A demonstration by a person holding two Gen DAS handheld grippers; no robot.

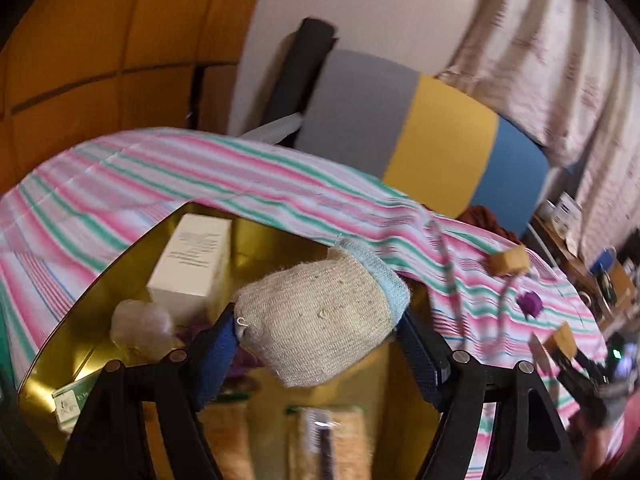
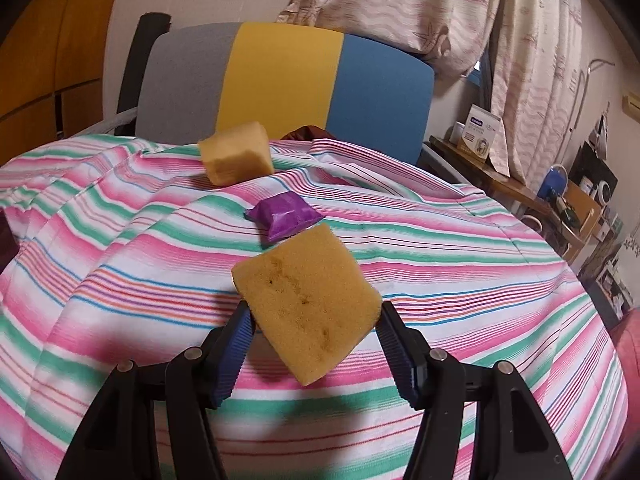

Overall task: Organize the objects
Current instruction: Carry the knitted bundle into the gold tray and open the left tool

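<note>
My left gripper (image 1: 320, 344) is shut on a beige knitted scrub pad (image 1: 316, 320) with a light blue edge, held above a gold tin (image 1: 96, 304). The tin holds a white box (image 1: 192, 256), a clear wrapped lump (image 1: 140, 324) and other items. My right gripper (image 2: 314, 328) is shut on a yellow sponge (image 2: 308, 300), tilted, above the striped cloth (image 2: 440, 264). A second yellow sponge (image 2: 236, 152) and a purple packet (image 2: 284, 216) lie on the cloth beyond it. The right gripper with its sponge (image 1: 562, 340) also shows at the right edge of the left wrist view.
A chair with a grey, yellow and blue back (image 2: 280, 80) stands behind the striped surface. Curtains (image 2: 400, 0) hang behind it. A cluttered wooden shelf (image 2: 520, 188) runs along the right. Wooden panels (image 1: 100, 40) are at the left.
</note>
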